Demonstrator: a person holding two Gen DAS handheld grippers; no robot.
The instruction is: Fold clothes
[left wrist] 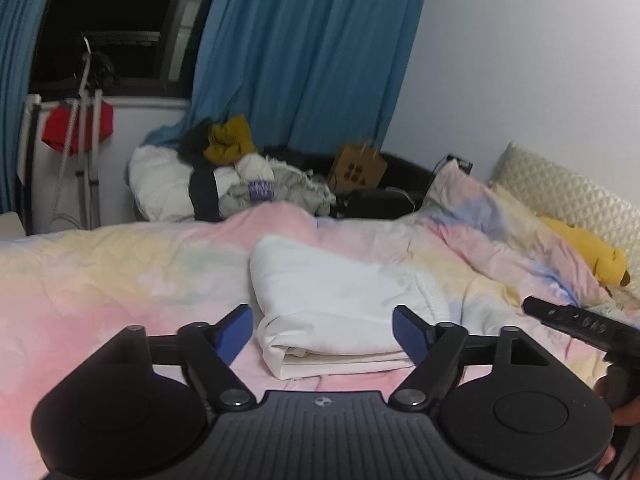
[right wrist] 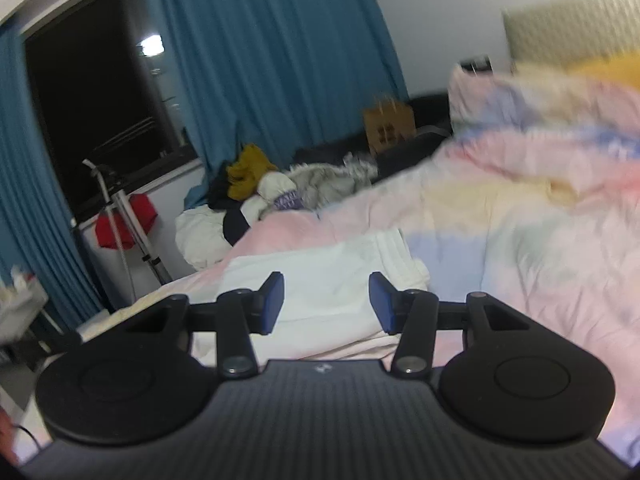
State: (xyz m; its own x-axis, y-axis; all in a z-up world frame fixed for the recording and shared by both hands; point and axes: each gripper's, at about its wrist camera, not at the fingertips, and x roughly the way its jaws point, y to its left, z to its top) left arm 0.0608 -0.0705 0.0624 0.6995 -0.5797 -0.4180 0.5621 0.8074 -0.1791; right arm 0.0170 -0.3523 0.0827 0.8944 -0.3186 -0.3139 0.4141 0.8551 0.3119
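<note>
Left wrist view shows the folded white garment [left wrist: 336,304] lying on the pastel duvet [left wrist: 120,272], clear of the spread left gripper [left wrist: 322,334]. Beside the garment, the right gripper [right wrist: 326,302] is parted, empty; judged best: leave the fold undisturbed.
</note>
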